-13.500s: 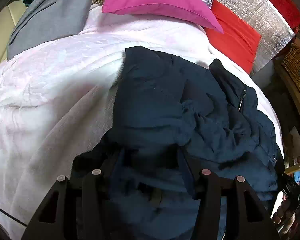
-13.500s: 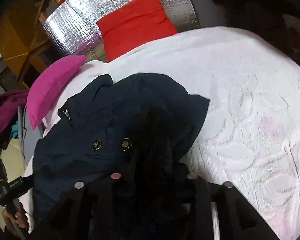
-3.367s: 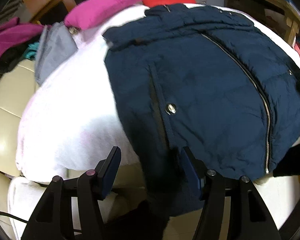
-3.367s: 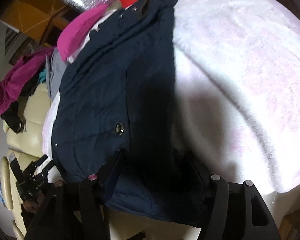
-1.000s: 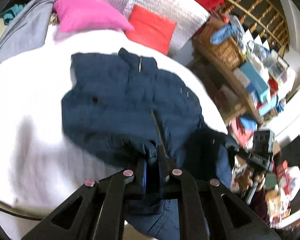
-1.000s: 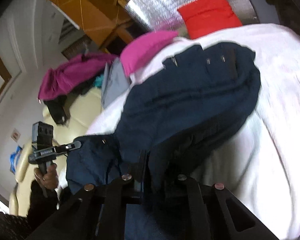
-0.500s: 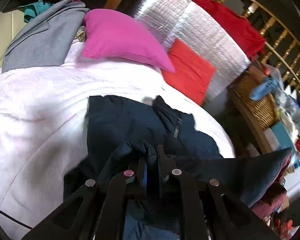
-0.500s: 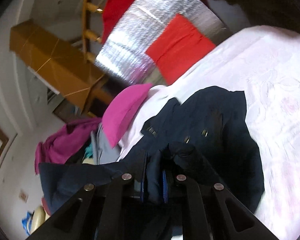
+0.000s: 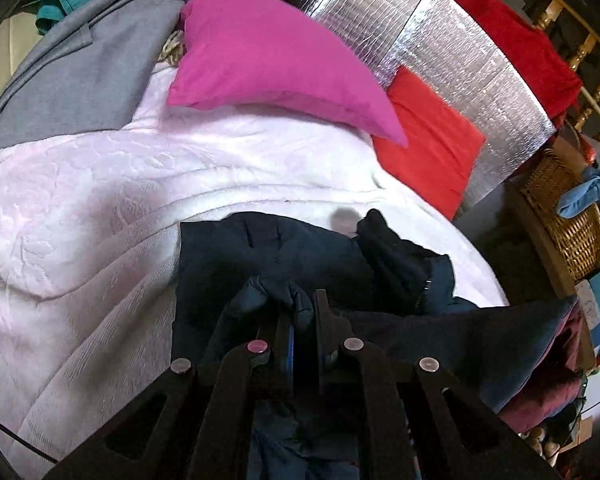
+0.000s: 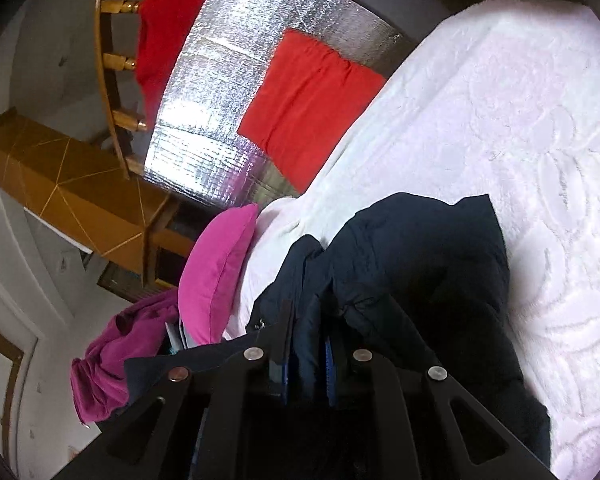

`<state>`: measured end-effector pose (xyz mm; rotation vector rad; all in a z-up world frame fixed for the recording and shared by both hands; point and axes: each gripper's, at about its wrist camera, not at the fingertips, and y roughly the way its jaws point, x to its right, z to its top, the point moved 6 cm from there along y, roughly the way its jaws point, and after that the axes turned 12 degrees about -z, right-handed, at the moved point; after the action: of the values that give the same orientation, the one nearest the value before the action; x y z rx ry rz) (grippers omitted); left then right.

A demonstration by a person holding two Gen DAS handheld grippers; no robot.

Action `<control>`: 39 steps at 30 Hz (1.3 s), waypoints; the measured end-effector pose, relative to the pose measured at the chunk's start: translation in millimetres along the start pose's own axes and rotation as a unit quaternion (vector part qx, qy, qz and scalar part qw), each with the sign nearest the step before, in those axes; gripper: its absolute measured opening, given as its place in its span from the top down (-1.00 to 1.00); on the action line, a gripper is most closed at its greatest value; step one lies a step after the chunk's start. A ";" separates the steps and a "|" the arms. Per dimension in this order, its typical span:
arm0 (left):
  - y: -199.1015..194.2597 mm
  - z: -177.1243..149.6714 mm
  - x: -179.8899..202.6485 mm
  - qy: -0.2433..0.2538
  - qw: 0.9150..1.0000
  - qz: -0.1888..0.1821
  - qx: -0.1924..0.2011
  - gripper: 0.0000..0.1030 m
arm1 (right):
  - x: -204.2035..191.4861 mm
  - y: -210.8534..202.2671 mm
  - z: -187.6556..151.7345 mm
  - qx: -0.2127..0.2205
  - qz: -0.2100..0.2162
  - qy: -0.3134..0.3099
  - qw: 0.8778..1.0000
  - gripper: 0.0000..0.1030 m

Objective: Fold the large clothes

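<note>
White bedspread (image 9: 80, 208) covers the bed; navy jacket (image 9: 284, 256) lies bunched on it, on the near side from the magenta pillow (image 9: 272, 60), red cushion (image 9: 424, 140) beside that pillow. Left gripper (image 9: 302, 312) is clamped on a jacket fold, right gripper (image 10: 306, 320) likewise pinching jacket fabric, both at the jacket's near edge.

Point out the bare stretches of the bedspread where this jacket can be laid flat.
Bare white bedspread lies between the navy jacket, the grey garment and the magenta pillow. The right wrist view shows another open stretch beyond the jacket. It is crowded by the red cushion and pillow. Both tongs, left and right, grip the jacket.
</note>
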<state>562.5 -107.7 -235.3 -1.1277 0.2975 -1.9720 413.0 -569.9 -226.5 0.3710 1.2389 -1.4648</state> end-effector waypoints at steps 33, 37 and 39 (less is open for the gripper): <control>-6.9 31.6 -57.0 -0.166 0.983 -0.037 0.063 -0.81 | 32.3 -15.3 55.9 0.062 -0.032 0.101 0.992 -0.36; -12.0 19.2 -54.6 -0.143 0.989 -0.006 0.031 -0.81 | 35.8 -16.0 50.6 0.036 -0.070 0.072 0.994 -0.36; -13.7 11.4 -52.5 -0.122 0.992 0.017 0.013 -0.81 | 39.3 -16.0 42.3 0.022 -0.087 0.053 0.995 -0.36</control>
<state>577.7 -57.4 -253.0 -1.3224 0.1598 -1.7818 403.2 -628.6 -232.9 0.3805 1.3528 -1.6408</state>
